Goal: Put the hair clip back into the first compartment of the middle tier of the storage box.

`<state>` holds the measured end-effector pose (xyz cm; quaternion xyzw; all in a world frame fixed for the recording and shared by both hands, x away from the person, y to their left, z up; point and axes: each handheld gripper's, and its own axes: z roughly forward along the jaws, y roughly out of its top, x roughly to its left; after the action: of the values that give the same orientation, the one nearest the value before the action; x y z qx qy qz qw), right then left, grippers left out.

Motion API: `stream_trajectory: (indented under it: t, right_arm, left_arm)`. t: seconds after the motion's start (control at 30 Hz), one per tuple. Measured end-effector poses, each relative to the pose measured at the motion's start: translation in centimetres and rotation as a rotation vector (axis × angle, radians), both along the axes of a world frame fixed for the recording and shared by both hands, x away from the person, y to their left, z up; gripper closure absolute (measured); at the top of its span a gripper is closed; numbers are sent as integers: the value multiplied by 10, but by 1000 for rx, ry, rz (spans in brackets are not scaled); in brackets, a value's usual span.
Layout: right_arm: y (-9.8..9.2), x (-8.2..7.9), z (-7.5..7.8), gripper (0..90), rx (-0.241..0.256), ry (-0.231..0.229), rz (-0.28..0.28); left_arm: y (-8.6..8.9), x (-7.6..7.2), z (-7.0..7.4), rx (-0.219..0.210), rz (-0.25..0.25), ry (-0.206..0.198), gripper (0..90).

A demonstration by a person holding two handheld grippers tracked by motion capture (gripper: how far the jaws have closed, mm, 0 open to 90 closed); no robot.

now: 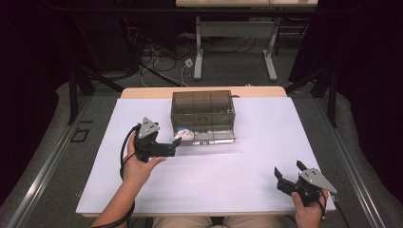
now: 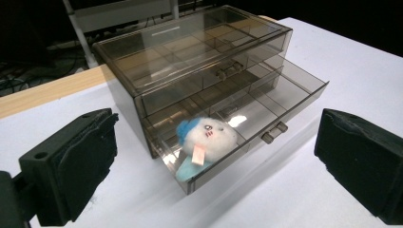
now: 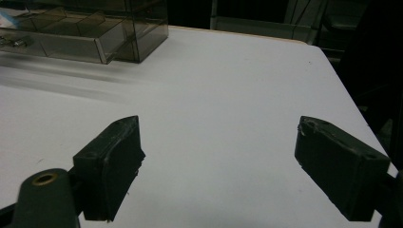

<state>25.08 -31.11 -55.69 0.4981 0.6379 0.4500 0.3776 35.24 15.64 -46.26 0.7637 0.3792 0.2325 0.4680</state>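
Note:
A smoky clear drawer box (image 1: 203, 107) stands at the middle back of the white table top (image 1: 214, 180). Its lower drawer (image 2: 285, 92) is pulled out. A small white plush toy with a blue cap (image 2: 208, 137) lies in that drawer's left end, also seen as the plush toy (image 1: 184, 134). My left gripper (image 1: 174, 145) hovers just left of the toy, open, with nothing between its jaws; in its own view the left gripper (image 2: 221, 156) frames the toy. My right gripper (image 1: 289, 170) rests open near the front right corner, and the right gripper (image 3: 218, 156) holds nothing.
The box's upper drawer (image 2: 223, 71) is closed. A wooden strip (image 1: 142, 92) runs behind the white top. Beyond it are a desk's metal legs (image 1: 198, 52) and cables (image 1: 157, 61) on the floor. Dark curtains stand on both sides.

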Motion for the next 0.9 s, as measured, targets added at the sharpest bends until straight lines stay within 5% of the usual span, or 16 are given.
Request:
stream_trajectory:
  t: [0.63,0.67,0.9]
  right_arm:
    - [0,0,0,153,-2,4,-2]
    - [1,2,-2,153,7,-32,-14]
    - [1,0,0,153,-7,-3,-8]
  left_arm:
    - [53,-34,-18,-95,108,-8,3]
    - [55,-36,-19,-96,111,-6,3]
    - [67,-46,-33,-103,150,13,3]
